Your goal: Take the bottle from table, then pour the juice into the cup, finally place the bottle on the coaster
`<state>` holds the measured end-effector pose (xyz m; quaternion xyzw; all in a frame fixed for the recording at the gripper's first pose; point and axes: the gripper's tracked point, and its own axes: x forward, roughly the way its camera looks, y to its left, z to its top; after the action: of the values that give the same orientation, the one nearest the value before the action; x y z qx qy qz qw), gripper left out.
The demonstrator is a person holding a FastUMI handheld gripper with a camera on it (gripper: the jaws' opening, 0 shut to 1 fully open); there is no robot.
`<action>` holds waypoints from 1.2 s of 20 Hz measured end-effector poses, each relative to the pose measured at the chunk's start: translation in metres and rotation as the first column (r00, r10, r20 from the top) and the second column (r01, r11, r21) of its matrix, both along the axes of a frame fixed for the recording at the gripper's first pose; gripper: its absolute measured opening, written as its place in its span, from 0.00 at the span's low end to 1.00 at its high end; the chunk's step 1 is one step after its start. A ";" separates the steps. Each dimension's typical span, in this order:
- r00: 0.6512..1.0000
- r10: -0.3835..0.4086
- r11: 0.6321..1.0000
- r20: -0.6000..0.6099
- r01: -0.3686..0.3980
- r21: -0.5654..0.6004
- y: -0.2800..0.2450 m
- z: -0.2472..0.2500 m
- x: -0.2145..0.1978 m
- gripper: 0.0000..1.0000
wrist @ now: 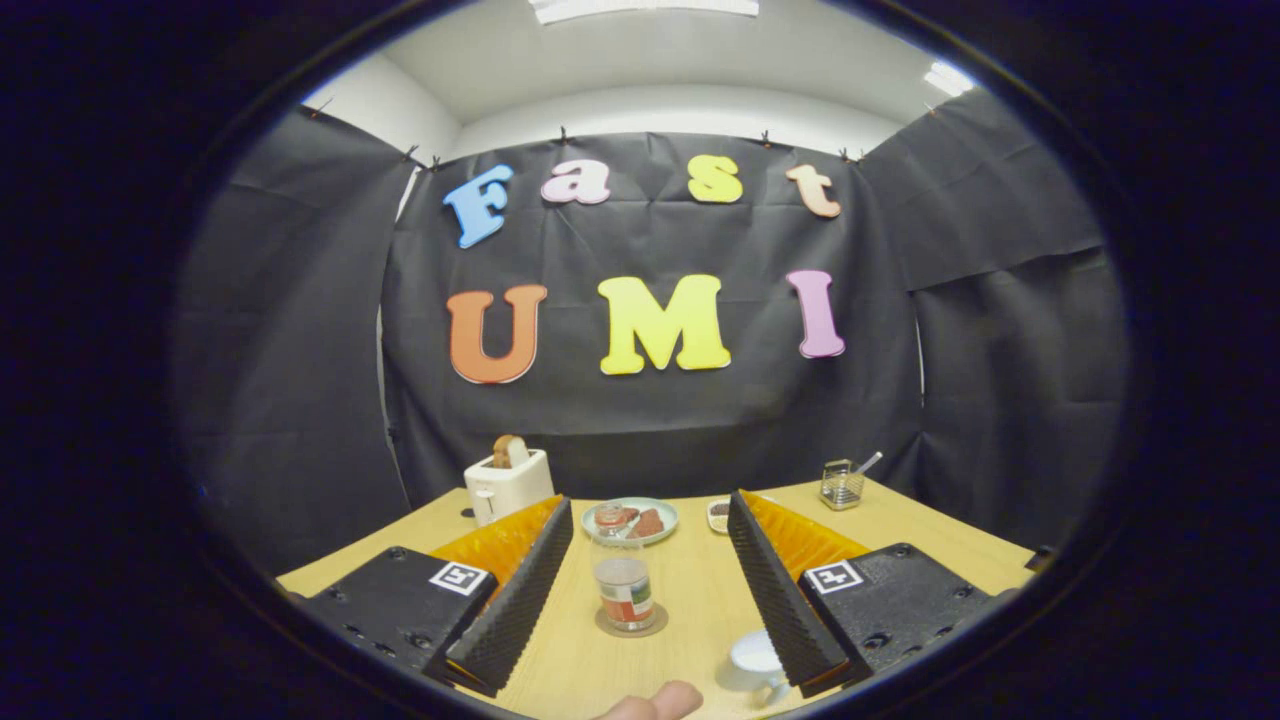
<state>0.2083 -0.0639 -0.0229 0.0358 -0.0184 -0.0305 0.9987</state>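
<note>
Your biggest surface is the wooden table [700, 590], and everything on it can be placed from the bottle [622, 580] standing near its middle. Your gripper [645, 610] hangs over the near part of that table with its fingers [515, 590] spread wide apart, one on each side of the bottle and neither touching it; clear table shows between each ridged pad and the glass.

Beyond the bottle and off to the left of it, near the table's far edge, you have a white toaster [507, 485] with a slice of bread [509, 450] standing up out of its slot. Straight behind the bottle, farther from you, lies a pale plate [668, 512] with some brownish food on it; what the food is cannot be told. Just to the right of that plate, still behind the bottle, a small dish [718, 515] peeks out past your right finger. Farther right of the bottle, by the far edge, stands a small wire holder [842, 485] with a utensil handle leaning out of it.

The bottle itself stands upright between your fingers, clear glass with a labelled lower part, seated on a round coaster [632, 628] whose rim shows around its base. Nearer to you than the bottle and to its right, just inside your right finger, sits the white cup [755, 662], partly hidden by that finger. At the very near edge, closer than the bottle, your fingertip [655, 703] shows.
</note>
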 end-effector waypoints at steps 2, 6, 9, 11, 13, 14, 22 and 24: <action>1.000 -0.018 1.000 0.014 0.018 -0.002 -0.009 0.019 -0.025 0.99; 1.000 0.004 1.000 0.011 -0.003 -0.028 -0.016 0.040 -0.074 0.99; 0.998 0.045 0.997 -0.034 -0.048 -0.067 -0.021 0.045 -0.092 1.00; 0.999 0.036 0.997 -0.032 -0.038 -0.060 -0.035 0.052 -0.103 1.00; 1.000 0.011 0.998 -0.002 -0.011 -0.063 -0.046 0.063 -0.116 0.99; 1.000 0.008 0.998 0.002 -0.007 -0.066 -0.046 0.062 -0.120 0.99; 0.999 0.046 0.995 0.029 -0.043 -0.090 -0.029 0.077 -0.160 0.99; 0.998 0.051 0.996 0.034 -0.048 -0.079 -0.026 0.079 -0.165 0.99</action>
<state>0.0434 -0.0897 0.0562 -0.0025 -0.0366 -0.0042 0.9993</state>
